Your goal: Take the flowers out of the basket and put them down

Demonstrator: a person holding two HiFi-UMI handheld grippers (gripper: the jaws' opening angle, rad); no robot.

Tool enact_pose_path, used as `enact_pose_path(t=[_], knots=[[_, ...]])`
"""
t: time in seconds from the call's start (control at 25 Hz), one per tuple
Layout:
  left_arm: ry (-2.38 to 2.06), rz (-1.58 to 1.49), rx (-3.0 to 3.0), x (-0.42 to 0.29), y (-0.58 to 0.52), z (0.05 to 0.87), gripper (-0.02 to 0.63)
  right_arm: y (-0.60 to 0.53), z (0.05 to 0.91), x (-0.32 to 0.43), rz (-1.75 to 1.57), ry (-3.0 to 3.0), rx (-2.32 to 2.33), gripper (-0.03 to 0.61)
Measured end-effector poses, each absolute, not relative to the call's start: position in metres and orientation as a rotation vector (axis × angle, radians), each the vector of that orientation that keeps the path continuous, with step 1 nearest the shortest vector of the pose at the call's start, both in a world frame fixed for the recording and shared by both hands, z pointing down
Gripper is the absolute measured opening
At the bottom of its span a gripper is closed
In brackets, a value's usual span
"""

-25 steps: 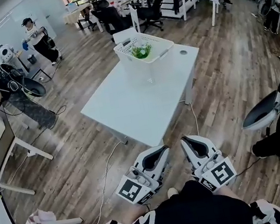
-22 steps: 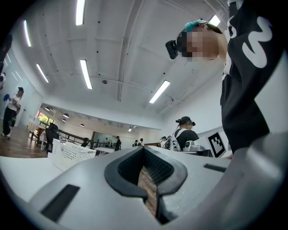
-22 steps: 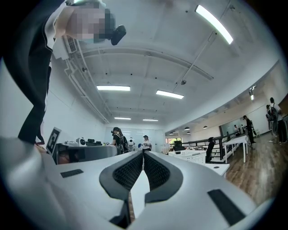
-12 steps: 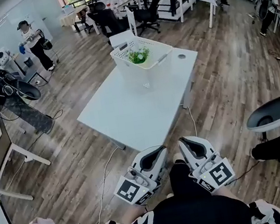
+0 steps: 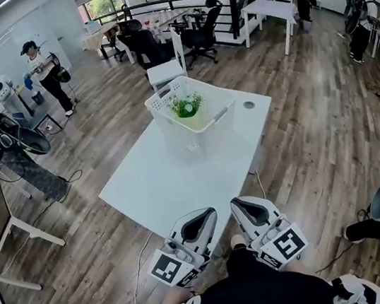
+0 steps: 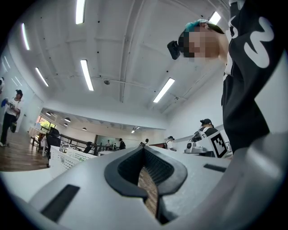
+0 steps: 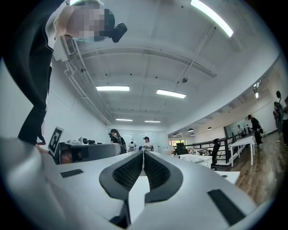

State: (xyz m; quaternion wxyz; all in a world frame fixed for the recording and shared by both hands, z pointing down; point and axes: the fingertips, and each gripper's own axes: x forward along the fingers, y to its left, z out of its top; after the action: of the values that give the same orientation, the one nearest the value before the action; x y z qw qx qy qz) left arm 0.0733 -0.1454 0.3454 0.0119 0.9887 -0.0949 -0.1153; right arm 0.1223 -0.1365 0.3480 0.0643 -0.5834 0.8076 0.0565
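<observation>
While L gripper (image 5: pixel 201 214) & R gripper (image 5: pixel 245 203) hang at 6 o'clock, jaws pressed together & empty, the step looks like approach: flowers (image 5: pixel 186 104) sit in basket (image 5: pixel 196 129) at 12 o'clock, on the table (image 5: pixel 154 185) far end. Next: close in, spread jaws, pinch stems.

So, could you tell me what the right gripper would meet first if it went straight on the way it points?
Probably nothing close: the right gripper aims just over the white table, with the basket slightly right of its line, though height is hard to judge.
</observation>
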Motion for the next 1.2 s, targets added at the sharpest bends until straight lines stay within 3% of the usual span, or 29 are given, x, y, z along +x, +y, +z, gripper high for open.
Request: enact_pose_path(t=[0.56,1.2], knots=[[-0.374,-0.366,3.068,0.173,-0.287,0.335,0.005,-0.28,0.335,0.213,0.135,2.48,-1.689,0.023],[-0.538,-0.355,3.016,0.174,-0.401,0.327,0.005,-0.394,0.323,0.221,0.119,2.498,-1.661,0.023]])
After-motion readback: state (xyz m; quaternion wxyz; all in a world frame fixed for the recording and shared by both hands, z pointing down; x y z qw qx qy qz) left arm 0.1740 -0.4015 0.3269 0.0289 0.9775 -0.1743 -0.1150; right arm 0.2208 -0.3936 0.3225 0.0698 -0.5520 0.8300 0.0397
